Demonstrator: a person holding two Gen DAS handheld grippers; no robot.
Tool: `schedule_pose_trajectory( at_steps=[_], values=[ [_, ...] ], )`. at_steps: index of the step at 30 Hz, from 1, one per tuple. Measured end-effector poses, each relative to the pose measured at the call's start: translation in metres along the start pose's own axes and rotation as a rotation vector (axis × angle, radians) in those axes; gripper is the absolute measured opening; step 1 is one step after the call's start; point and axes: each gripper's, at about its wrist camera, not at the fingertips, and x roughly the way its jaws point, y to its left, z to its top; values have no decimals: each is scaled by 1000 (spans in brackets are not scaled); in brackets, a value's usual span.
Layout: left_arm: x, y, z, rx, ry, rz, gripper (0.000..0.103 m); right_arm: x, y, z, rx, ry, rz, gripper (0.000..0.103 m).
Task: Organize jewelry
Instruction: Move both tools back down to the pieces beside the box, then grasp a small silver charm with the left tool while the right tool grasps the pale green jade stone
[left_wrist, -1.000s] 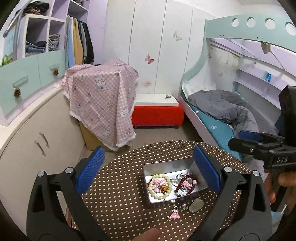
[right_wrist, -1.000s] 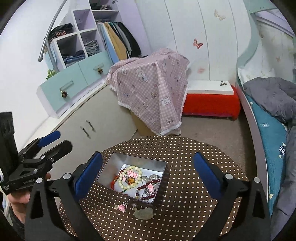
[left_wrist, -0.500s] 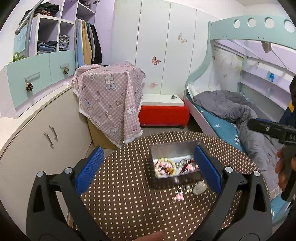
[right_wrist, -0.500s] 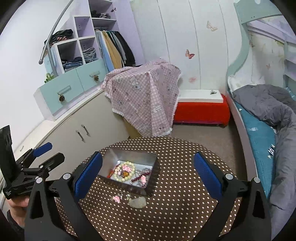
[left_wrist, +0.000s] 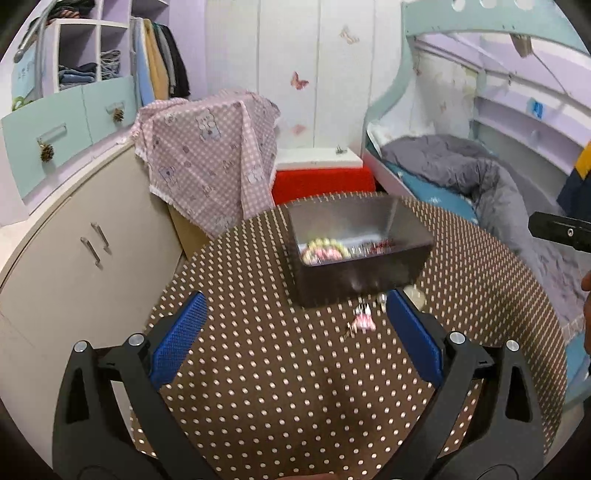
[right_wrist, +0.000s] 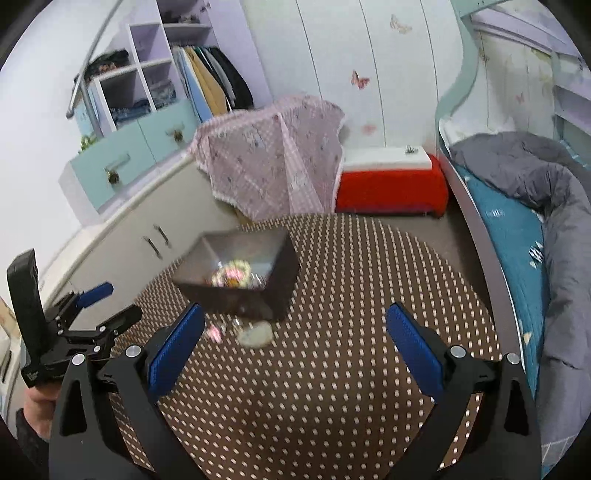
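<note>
A metal tin (left_wrist: 354, 273) (right_wrist: 243, 295) stands on the round brown polka-dot table (left_wrist: 295, 387) (right_wrist: 332, 387). A beaded bracelet (left_wrist: 325, 251) (right_wrist: 232, 277) and other jewelry lie in it. A small pink piece (left_wrist: 364, 321) (right_wrist: 214, 334) and a pale stone (right_wrist: 255, 332) lie on the cloth in front of the tin. My left gripper (left_wrist: 297, 339) is open and empty, low over the table, short of the tin. It also shows in the right wrist view (right_wrist: 99, 306). My right gripper (right_wrist: 295, 343) is open and empty, to the right of the tin.
A cream cabinet (left_wrist: 74, 258) stands left of the table. A pink checked cloth (left_wrist: 214, 155) covers a box behind it. A red and white bench (right_wrist: 391, 181) and a bed with grey bedding (right_wrist: 517, 177) are at the back and right.
Both grippers have dropped lower and tilted toward level with the table. The tin now looks nearer and is seen from the side. Both stay open.
</note>
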Motion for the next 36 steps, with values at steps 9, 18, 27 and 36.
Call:
schedule_pose_trajectory(
  at_steps=[9,18,27,36],
  values=[
    [38,-21,-24,72,108,-10,95,21,2,-30,7,97,29,95],
    [76,-21,-24,77,206,-47,62,33,6,-41,8,145,31,95],
    [82,-20,-17,85,213,-106,43,42,6,-47,4,176,27,95],
    [79,-17,-21,44,208,-213,11,52,11,-47,-9,187,16,95]
  ],
)
